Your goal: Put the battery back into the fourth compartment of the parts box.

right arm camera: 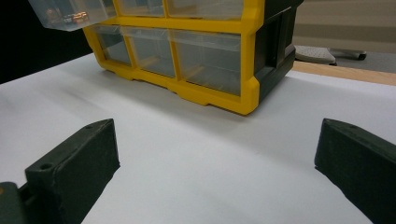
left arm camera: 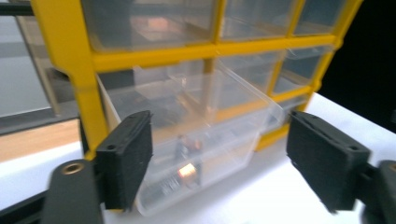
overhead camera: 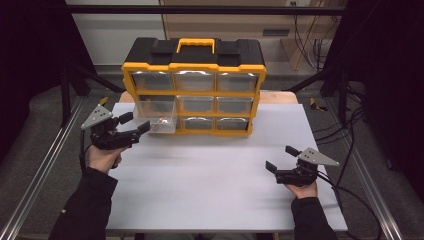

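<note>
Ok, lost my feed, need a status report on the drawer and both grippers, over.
Left gripper open, fingers off the pulled-out drawer. Right gripper open, idle over table. Small item in drawer. Nothing in the way.

text: none legible | labels: none | brands: none | numbers: none | signs: none

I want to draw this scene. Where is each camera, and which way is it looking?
High view: above the person's side, looking forward and down at the table; shows both forearms and the left gripper.
Left gripper view: rides that gripper, facing the pulled-out drawer; shows its open jaws.
Right gripper view: rides the right gripper, facing the organizer; shows its open jaws.
All views share the organizer.
</note>
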{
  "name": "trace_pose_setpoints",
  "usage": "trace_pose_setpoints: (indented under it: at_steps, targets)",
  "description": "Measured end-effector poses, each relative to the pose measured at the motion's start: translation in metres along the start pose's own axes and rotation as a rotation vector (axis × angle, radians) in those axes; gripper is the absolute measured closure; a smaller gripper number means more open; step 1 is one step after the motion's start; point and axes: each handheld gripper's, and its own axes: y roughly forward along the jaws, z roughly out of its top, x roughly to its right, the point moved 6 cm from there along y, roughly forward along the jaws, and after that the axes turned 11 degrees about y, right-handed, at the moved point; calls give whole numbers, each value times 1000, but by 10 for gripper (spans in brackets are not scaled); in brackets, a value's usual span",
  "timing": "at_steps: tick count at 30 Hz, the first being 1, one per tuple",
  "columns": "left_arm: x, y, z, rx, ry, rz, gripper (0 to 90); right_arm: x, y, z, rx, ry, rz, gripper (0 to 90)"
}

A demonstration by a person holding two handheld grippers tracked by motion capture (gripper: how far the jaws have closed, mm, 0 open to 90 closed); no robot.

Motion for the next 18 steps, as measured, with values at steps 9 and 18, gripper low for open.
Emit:
trace_pose_setpoints:
  at_steps: [9,18]
  targets:
    - [19,-5,-39,4,9,-46,80,0,0,-1,-4,-2,-1,2]
    - [26,0,-77,-25,-5,-78,54,0,1,-2,-10,-11,1,2]
